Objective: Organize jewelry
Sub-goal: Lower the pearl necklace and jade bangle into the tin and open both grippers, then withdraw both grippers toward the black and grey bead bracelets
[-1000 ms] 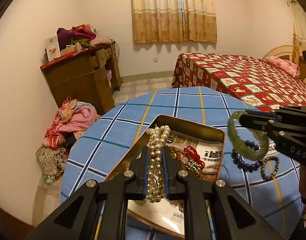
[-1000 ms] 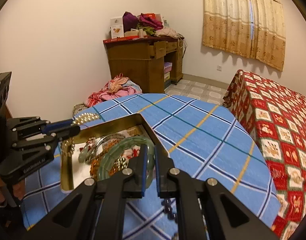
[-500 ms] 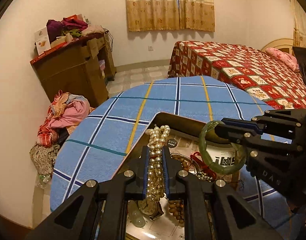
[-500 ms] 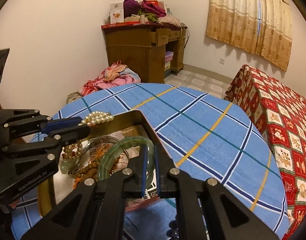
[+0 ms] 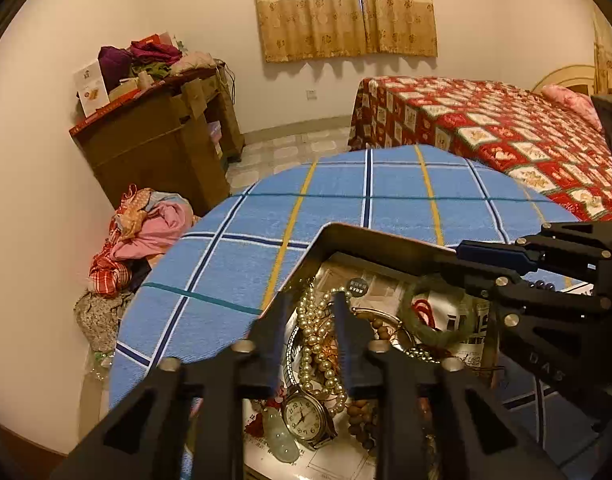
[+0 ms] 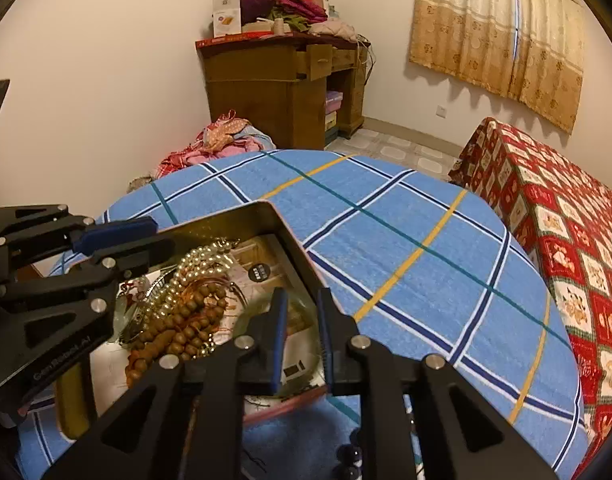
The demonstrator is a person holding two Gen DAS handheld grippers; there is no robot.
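Over the blue checked tablecloth (image 5: 346, 208), both claws hang spread – left claw (image 5: 309, 312) above the pearl necklace (image 5: 318, 344), right claw (image 6: 299, 312) empty.

Glossy pearl strand (image 5: 320, 344) being shown between the matt black plastic fingers (image 5: 271, 332), smooth translucent green bangle (image 5: 438, 312) being seen beside them, shiny gold metal tin (image 6: 225, 220) being lined with printed paper, woven checked cloth (image 6: 406, 240) being spread beyond, matt wooden beads (image 6: 185, 320) being heaped left of the fingers.
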